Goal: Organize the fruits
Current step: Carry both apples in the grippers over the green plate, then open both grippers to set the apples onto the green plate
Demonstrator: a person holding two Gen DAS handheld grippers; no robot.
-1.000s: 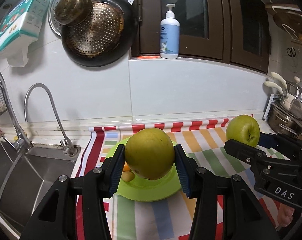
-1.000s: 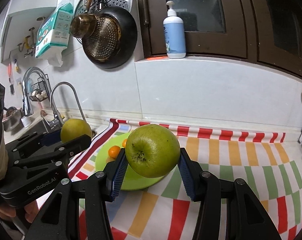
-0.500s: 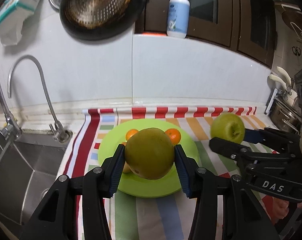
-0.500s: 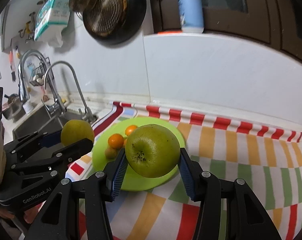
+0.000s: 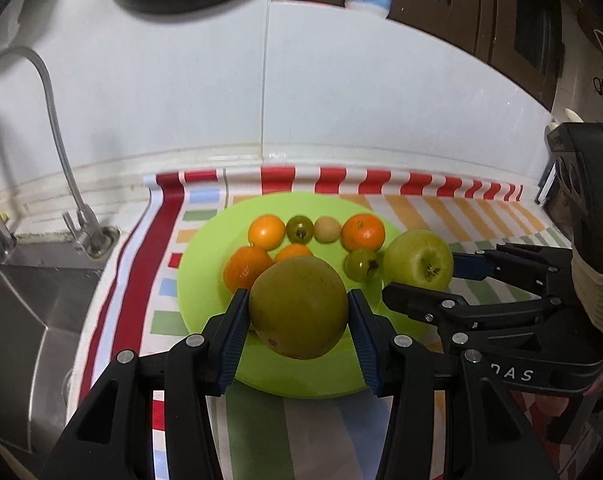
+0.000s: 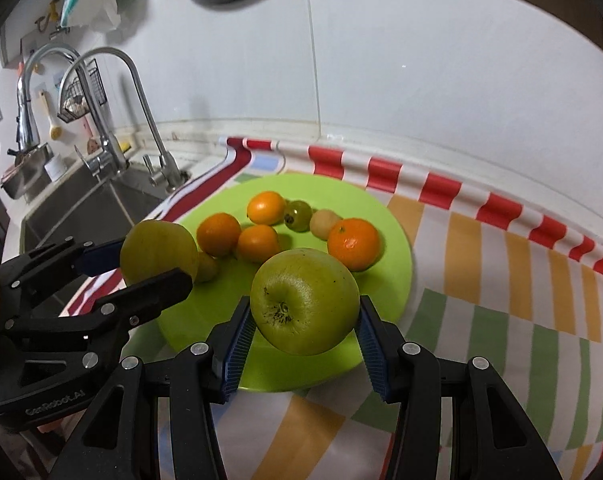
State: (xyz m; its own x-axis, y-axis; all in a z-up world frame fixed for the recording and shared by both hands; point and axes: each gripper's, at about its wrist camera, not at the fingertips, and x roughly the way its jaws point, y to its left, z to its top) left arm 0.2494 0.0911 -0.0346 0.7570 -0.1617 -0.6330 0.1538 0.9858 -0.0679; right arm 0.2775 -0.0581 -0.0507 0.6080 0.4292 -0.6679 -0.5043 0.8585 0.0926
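Note:
My left gripper [image 5: 298,322] is shut on a large yellow-green pear [image 5: 299,307] and holds it above the near part of the lime green plate [image 5: 199,288]. My right gripper [image 6: 304,332] is shut on a green apple [image 6: 305,300] above the plate's [image 6: 389,240] near right rim. Each gripper shows in the other view: the right one with the apple [image 5: 419,259], the left one with the pear [image 6: 157,252]. Several small oranges [image 5: 363,232] and small green fruits [image 5: 300,229] lie on the plate.
The plate sits on a striped cloth [image 6: 501,280] on the counter. A steel sink [image 5: 17,320] with taps [image 6: 101,120] lies to the left. A white tiled wall [image 5: 341,100] stands behind. A dark pan hangs above.
Both grippers have tilted down and moved closer over the plate, each still holding its fruit. More of the small fruits on the plate have come into view.

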